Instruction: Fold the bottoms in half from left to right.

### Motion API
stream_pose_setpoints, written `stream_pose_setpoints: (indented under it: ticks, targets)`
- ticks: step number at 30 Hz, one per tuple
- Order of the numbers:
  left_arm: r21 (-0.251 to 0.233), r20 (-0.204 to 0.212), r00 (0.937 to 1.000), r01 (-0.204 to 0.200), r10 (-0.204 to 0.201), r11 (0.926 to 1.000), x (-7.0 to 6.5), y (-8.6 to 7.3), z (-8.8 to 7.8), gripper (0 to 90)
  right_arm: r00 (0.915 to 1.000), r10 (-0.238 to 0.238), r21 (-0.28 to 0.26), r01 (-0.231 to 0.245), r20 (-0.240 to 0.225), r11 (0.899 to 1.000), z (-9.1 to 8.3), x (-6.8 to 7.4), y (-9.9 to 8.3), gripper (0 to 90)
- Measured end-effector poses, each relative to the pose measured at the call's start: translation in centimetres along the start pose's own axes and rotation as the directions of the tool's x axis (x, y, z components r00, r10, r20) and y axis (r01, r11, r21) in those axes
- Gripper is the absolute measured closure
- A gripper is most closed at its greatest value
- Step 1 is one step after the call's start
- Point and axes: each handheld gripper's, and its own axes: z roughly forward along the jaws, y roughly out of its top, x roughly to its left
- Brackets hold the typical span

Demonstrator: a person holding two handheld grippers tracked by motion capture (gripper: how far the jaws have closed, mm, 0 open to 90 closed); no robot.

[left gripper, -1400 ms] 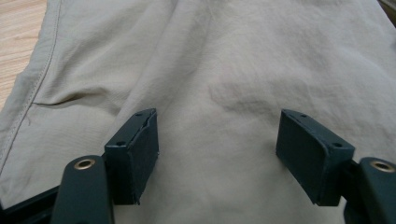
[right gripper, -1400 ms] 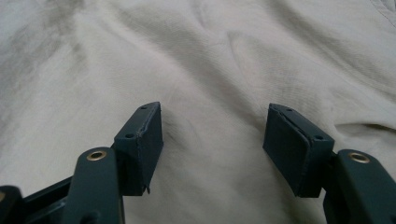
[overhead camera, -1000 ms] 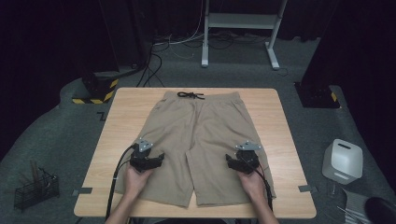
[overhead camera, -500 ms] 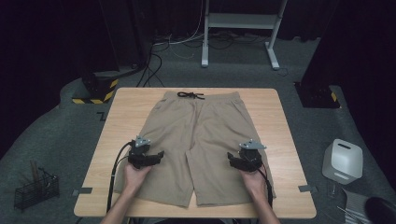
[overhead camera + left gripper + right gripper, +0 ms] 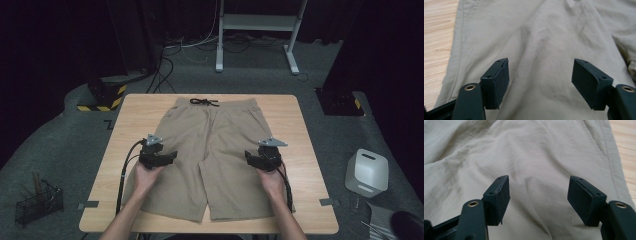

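Observation:
A pair of khaki shorts (image 5: pixel 215 145) lies flat on the wooden table (image 5: pixel 295 120), waistband and dark drawstring (image 5: pixel 203 102) at the far side. My left gripper (image 5: pixel 167 156) hovers over the outer edge of the left leg and stands open. In the left gripper view the open gripper (image 5: pixel 540 82) has nothing but khaki cloth (image 5: pixel 544 37) under it. Over the right leg's outer part my right gripper (image 5: pixel 250 158) is open too. The right gripper view shows that gripper (image 5: pixel 539 200) spread wide above the fabric (image 5: pixel 531 152), the side seam (image 5: pixel 607 152) to its right.
A white box-like device (image 5: pixel 366 172) stands on the floor at the right. A wire basket (image 5: pixel 37 202) sits on the floor at the left. Beyond the table are a white frame's legs (image 5: pixel 255 30) and cables (image 5: pixel 165 60). Bare tabletop (image 5: pixel 437 30) borders the shorts.
Both grippers have slid slightly toward the person and a little outward over the shorts' legs. They stay open and the shorts have not shifted.

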Motion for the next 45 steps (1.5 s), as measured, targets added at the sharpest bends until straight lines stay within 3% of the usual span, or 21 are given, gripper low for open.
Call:
stream_pose_setpoints:
  ticks: [3, 5, 10, 14, 19, 22, 27, 32, 45]
  targets:
    - [-0.013, 0.005, 0.9999, 0.014, -0.014, 0.9998, 0.2, 0.2, 0.2, 30.8, 0.9999, -0.010, -0.004, 0.010, -0.004, 1.000, 0.5, 0.2, 0.5, 34.4]
    - [0.018, -0.014, 0.9999, 0.004, -0.004, 0.9998, 0.4, 0.5, 0.8, 29.8, 0.9998, -0.019, -0.010, 0.018, -0.008, 1.000, 0.8, 0.3, 0.9, 34.4]
    - [0.003, -0.047, 0.9988, -0.009, 0.009, 1.0000, 0.3, 0.9, 1.7, 30.5, 0.9999, -0.007, -0.005, 0.007, 0.010, 1.000, 1.7, 0.1, 0.9, 35.9]
    - [-0.009, -0.056, 0.9975, 0.043, -0.044, 0.9990, 0.5, 0.9, 2.6, 31.9, 0.9988, 0.001, 0.011, -0.001, 0.049, 1.000, 3.1, -0.2, 1.1, 37.5]
    - [0.045, -0.080, 0.9966, 0.023, -0.019, 0.9987, 0.4, 0.6, 3.9, 31.0, 0.9985, -0.015, 0.030, 0.014, 0.054, 0.999, 4.2, 0.0, 1.1, 38.7]
    - [0.062, -0.097, 0.9953, 0.011, -0.005, 0.9980, 0.3, 0.4, 4.3, 30.5, 0.9987, -0.016, 0.080, 0.012, 0.049, 0.997, 5.3, 0.3, 0.5, 38.2]
    - [0.058, -0.116, 0.9928, -0.026, 0.033, 0.9980, -0.1, 0.1, 4.5, 30.2, 0.9983, -0.026, 0.075, 0.022, 0.052, 0.997, 5.4, 0.4, 0.4, 38.3]
    - [0.018, -0.124, 0.9919, -0.026, 0.028, 0.9995, -0.1, -0.4, 4.4, 30.1, 0.9982, -0.030, 0.060, 0.027, 0.051, 0.998, 5.3, 0.4, 0.2, 38.2]
    - [0.011, -0.126, 0.9915, -0.032, 0.033, 0.9994, -1.0, -1.4, 3.4, 34.5, 0.9980, -0.028, 0.058, 0.025, 0.058, 0.998, 4.4, 0.9, -0.7, 38.3]
